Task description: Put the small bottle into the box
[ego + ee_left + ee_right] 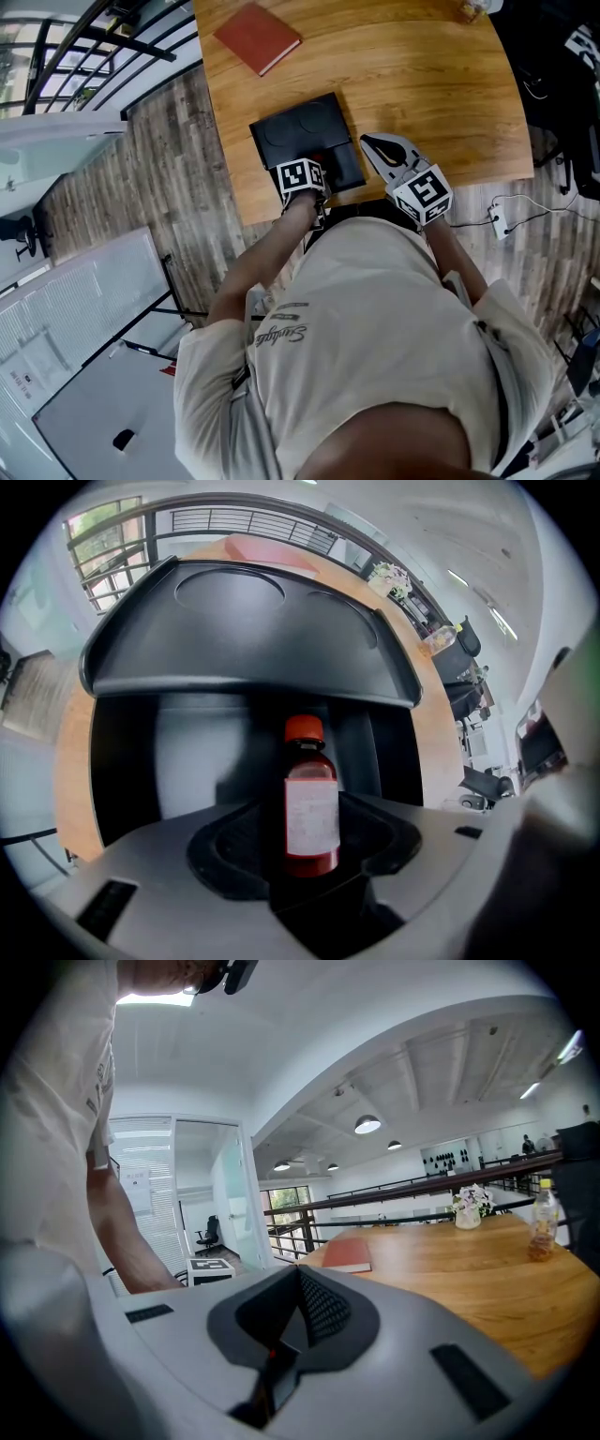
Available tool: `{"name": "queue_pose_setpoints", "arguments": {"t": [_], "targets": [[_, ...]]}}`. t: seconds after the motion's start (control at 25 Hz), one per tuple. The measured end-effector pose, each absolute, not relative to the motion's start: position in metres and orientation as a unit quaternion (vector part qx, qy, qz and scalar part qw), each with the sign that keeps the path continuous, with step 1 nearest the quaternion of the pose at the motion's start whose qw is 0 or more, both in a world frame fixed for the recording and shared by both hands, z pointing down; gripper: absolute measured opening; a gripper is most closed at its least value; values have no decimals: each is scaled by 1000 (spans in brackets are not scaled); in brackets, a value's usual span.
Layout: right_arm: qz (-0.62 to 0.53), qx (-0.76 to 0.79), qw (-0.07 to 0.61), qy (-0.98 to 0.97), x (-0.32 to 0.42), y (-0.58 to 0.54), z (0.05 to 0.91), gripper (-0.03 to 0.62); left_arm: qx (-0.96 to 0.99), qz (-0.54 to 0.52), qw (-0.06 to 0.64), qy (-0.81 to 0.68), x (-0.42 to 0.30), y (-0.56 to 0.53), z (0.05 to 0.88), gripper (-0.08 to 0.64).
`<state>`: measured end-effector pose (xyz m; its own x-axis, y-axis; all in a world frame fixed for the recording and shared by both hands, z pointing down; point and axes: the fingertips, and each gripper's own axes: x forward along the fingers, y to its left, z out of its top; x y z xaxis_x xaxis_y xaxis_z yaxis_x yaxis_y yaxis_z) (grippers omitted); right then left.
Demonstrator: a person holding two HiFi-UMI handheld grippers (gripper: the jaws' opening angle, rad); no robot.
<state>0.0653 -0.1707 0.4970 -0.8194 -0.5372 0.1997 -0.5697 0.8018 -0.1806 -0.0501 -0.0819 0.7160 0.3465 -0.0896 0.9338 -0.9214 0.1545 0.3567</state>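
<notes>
My left gripper [311,847] is closed onto the small dark-red glass bottle with a red screw cap and white label [311,803]. Its grey jaws press in on the lower part of the bottle from either side and hold it upright. The bottle sits at the mouth of the flat black plastic box [246,635], just in front of the raised lid, which has two shallow round recesses moulded into it. The dark inside of the box lies behind and around the bottle, but I cannot tell whether the bottle's base touches the box floor. In the head view the box lies near my edge of the light wooden table [412,84], and my left gripper's marker cube sits right against the near side of the box. Farther back on the table, well apart from the box, lies a thin red hardcover book [258,36]. To the right of the box is my right gripper [298,1283], at the table's near edge. Its two jaws are pressed fully together with nothing between them. Its view looks across the tabletop to a small vase of flowers [466,1208] and a clear plastic drink bottle with a yellow cap [541,1222] at the far end.
</notes>
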Motion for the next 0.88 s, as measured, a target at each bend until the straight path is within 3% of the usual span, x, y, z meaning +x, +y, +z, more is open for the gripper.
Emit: {"name": "queue_pose_setpoints", "arguments": {"t": [0.56,0.88], "targets": [[105,272,68,-954,49,-171,491,-5,582,305,600,-456,-55,-82,689,247],[81,258,61,-961,28,-174,468,-5,684,268,463,-495,-74,-125,606,247]]}}
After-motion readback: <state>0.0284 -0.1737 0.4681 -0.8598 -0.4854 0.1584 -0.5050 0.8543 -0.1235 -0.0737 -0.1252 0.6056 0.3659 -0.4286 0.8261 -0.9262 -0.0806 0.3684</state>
